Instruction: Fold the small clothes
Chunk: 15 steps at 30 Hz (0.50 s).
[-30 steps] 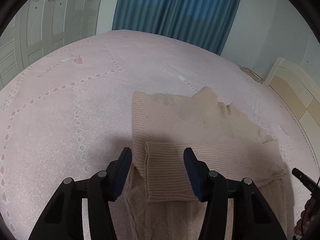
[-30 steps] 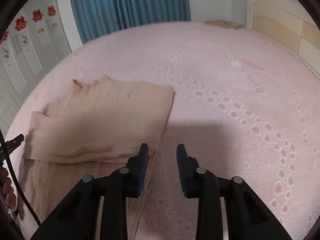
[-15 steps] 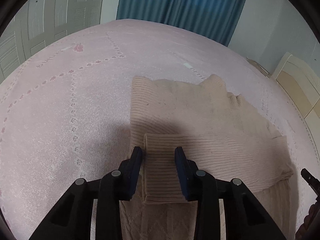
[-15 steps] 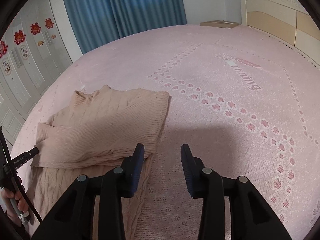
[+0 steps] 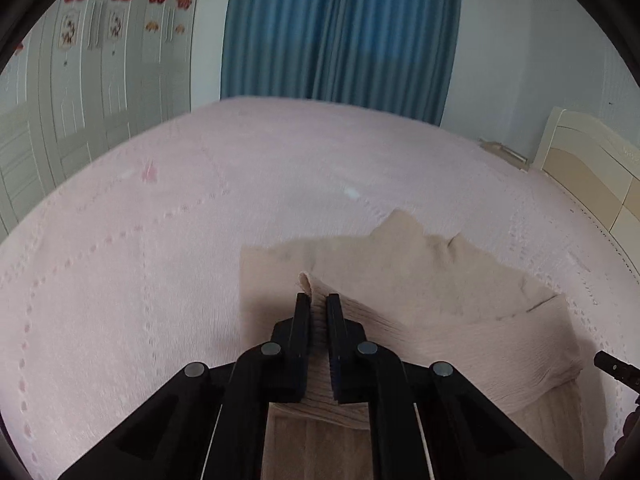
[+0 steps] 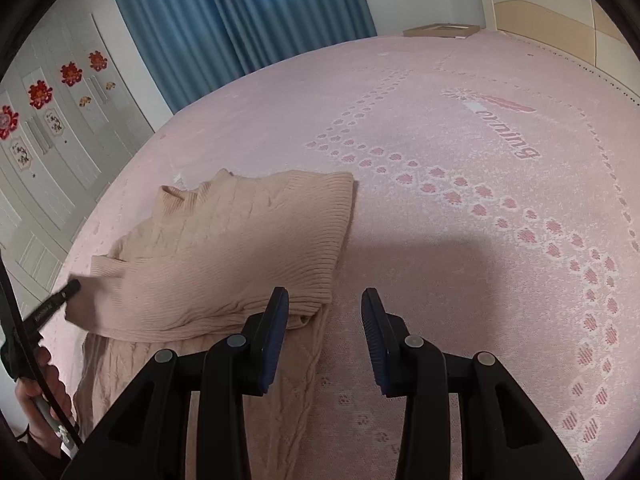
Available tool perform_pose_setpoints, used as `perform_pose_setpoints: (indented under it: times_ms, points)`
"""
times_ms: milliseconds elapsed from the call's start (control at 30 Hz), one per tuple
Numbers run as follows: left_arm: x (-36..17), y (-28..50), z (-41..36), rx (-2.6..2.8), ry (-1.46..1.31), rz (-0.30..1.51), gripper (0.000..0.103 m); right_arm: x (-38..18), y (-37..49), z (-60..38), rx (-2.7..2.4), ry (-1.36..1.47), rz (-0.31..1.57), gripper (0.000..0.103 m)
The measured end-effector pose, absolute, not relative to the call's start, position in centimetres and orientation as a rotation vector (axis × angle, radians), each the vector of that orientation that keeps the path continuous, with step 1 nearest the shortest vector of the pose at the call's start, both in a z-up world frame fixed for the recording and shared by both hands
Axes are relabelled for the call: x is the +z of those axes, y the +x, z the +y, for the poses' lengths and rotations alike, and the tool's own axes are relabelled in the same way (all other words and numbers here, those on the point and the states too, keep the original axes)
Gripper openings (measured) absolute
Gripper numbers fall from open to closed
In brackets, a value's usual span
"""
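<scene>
While its two black fingers press together on a ribbed sleeve cuff (image 5: 314,300), the left hand-held gripper (image 5: 318,312) holds that cuff raised off the beige knit sweater (image 5: 400,264), a small fold of fabric sticking up past the fingertips toward 12 o'clock. From the clamp the sleeve runs out toward 4 o'clock across the garment, and the sweater's body spreads from 11 to 3 o'clock, its neck pointing toward 1 o'clock. All of it lies on the pink bedspread (image 5: 160,240).

In the right wrist view, the right hand-held gripper (image 6: 325,312) stands with its fingers apart and nothing between them. Its left fingertip sits over the sweater's near edge, while the right fingertip is over bare bedspread. The sweater (image 6: 240,240) lies from 9 to 12 o'clock of this gripper, folded sleeve across the body, collar toward 11 o'clock.

Woven into the bedspread toward 1 o'clock is a feather motif with a word (image 6: 510,136) seen upside down; it reads roughly "Buiuuo", though I cannot tell the letters surely. Rows of small pink paw-like marks border it.

Beyond the bed hang blue curtains (image 5: 340,32).
</scene>
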State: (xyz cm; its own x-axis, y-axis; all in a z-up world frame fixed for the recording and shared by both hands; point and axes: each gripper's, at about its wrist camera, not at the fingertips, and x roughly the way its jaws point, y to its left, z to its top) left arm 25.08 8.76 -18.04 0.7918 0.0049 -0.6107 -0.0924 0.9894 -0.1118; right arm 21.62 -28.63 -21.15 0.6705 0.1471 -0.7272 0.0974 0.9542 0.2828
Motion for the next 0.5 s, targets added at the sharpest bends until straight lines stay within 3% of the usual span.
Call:
perform_pose_setpoints:
  times_ms: [300,500]
  points:
    - [-16.6,27.7,8.9,0.067,-0.121,0.607,0.008,-21.0,22.8,-27.0,0.048,0.261,0.818,0.037]
    - [-21.7,29.4,9.4,0.114,-0.096,0.811,0.011,-23.6,23.9,-25.8,-0.01,0.182,0.926,0.039]
